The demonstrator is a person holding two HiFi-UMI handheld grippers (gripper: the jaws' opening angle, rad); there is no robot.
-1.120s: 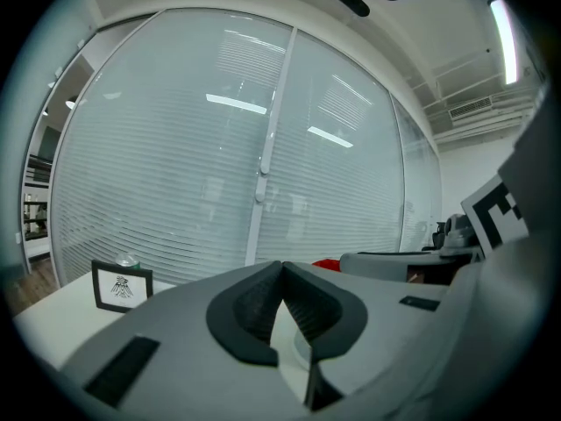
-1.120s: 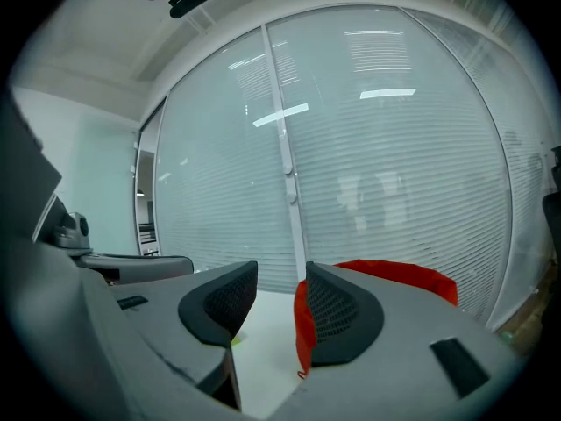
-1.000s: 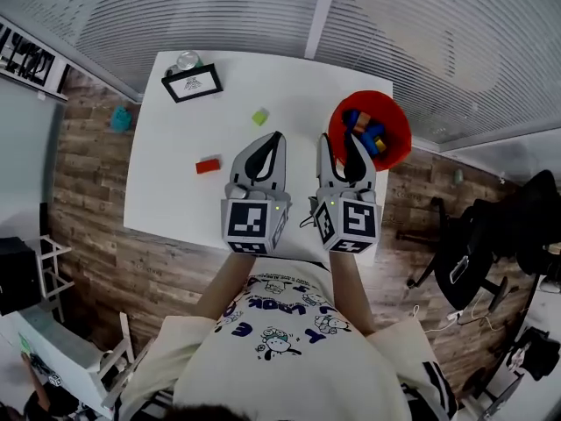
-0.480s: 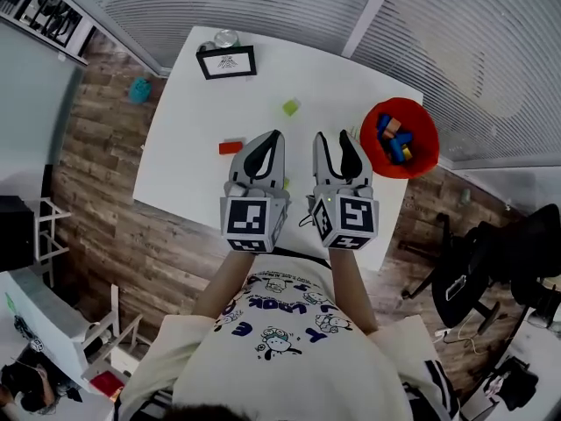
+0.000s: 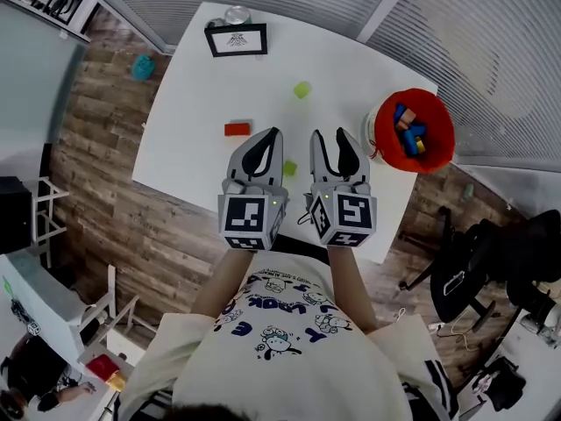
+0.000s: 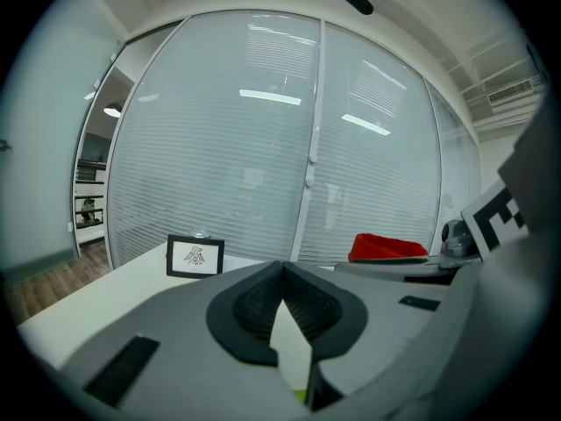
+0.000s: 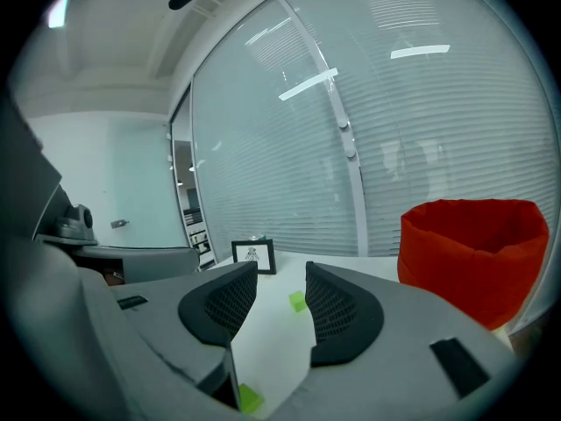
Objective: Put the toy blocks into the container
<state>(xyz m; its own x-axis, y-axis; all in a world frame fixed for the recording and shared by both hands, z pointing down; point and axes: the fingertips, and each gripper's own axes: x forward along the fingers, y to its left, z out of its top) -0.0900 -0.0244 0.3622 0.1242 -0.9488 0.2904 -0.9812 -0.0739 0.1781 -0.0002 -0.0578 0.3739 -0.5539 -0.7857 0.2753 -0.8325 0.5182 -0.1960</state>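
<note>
Grippers side by side above a white table strewn with toy blocks.

Left gripper [image 5: 275, 135] has its jaws closed tip to tip, holding nothing; right gripper [image 5: 333, 135] has its jaws a moderate gap apart, also empty. On the table [image 5: 193, 103], the near green block [image 5: 289, 168] lies between the two grippers. The far green block [image 5: 301, 89] lies beyond their tips, and the red block [image 5: 237, 129] sits just left of the left gripper. The red container [image 5: 443, 134], with blocks inside, stands to the right of the right gripper.
</note>
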